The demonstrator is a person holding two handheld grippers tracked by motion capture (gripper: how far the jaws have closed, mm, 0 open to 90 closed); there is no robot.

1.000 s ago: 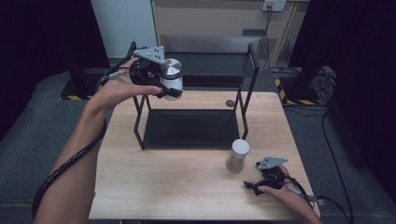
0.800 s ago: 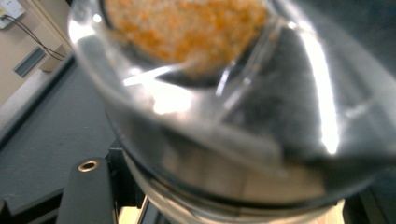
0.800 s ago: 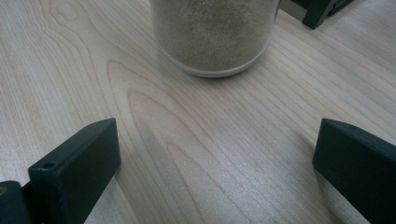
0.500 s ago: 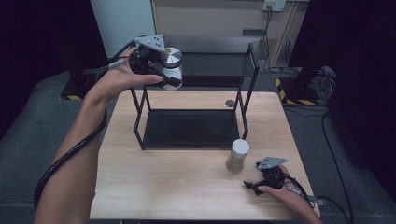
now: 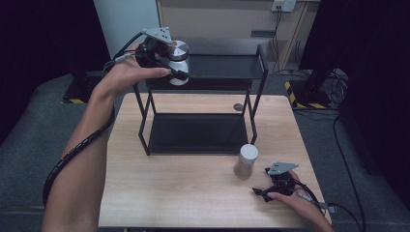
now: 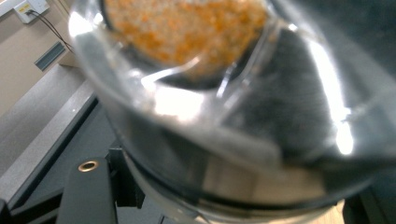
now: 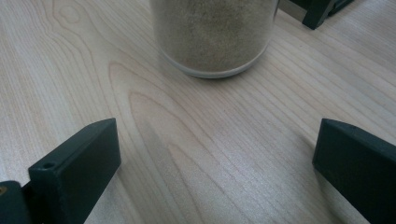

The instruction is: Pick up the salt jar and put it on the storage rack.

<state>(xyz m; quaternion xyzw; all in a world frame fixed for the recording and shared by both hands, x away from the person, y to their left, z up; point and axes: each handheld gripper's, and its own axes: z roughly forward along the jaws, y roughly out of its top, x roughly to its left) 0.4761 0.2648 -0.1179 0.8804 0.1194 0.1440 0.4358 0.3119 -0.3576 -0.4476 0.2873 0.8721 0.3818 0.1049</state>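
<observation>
Left gripper pinches the silver-lidded jar above the far-left shelf; right gripper rests with jaws spread near the second jar.

The high view sits above my side of the wooden table and looks forward and down, far enough back to take in the black shelf rack, both my forearms and the floor around. The camera on my left gripper is raised at the rack's top shelf and pressed so close to the jar I hold that the glass blurs, with a wall socket at the upper left. The camera on my right gripper lies low over the tabletop, looking along the wood between its two black jaws at the base of the sand-filled jar, the same jar the high view shows standing just beyond it.
</observation>
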